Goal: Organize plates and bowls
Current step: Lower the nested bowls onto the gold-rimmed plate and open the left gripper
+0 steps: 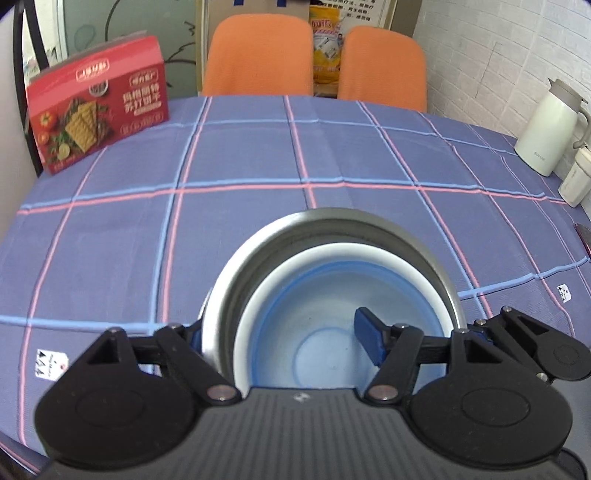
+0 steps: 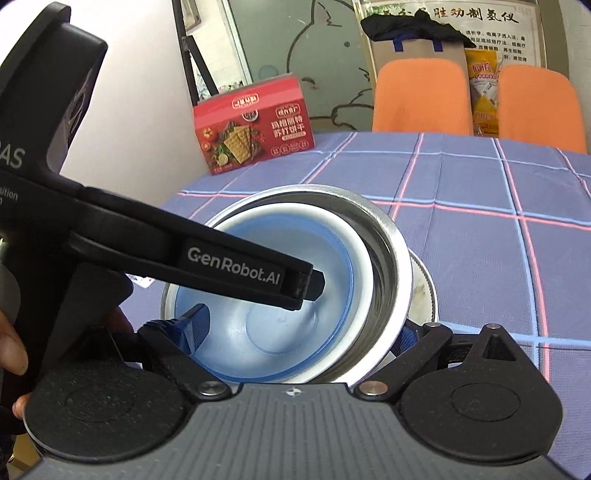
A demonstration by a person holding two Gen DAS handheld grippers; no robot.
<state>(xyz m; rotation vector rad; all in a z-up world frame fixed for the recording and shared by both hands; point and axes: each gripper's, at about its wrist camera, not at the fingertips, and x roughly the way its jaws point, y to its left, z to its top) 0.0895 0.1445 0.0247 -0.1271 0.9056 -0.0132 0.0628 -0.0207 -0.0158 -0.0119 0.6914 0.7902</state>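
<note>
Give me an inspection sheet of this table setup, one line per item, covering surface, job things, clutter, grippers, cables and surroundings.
Surface: round table under a purple checked tablecloth.
Job's things: blue bowl with a white rim, nested inside a steel bowl; in the right wrist view a plate rim shows under them.
Clutter: red cracker box, white jug, small white container.
Grippers: left gripper straddles both bowls' near walls, one pad inside the blue bowl; right gripper straddles them too, fingers apart.
Cables: nothing seen.
Surroundings: two orange chairs, white brick wall, wall poster.
</note>
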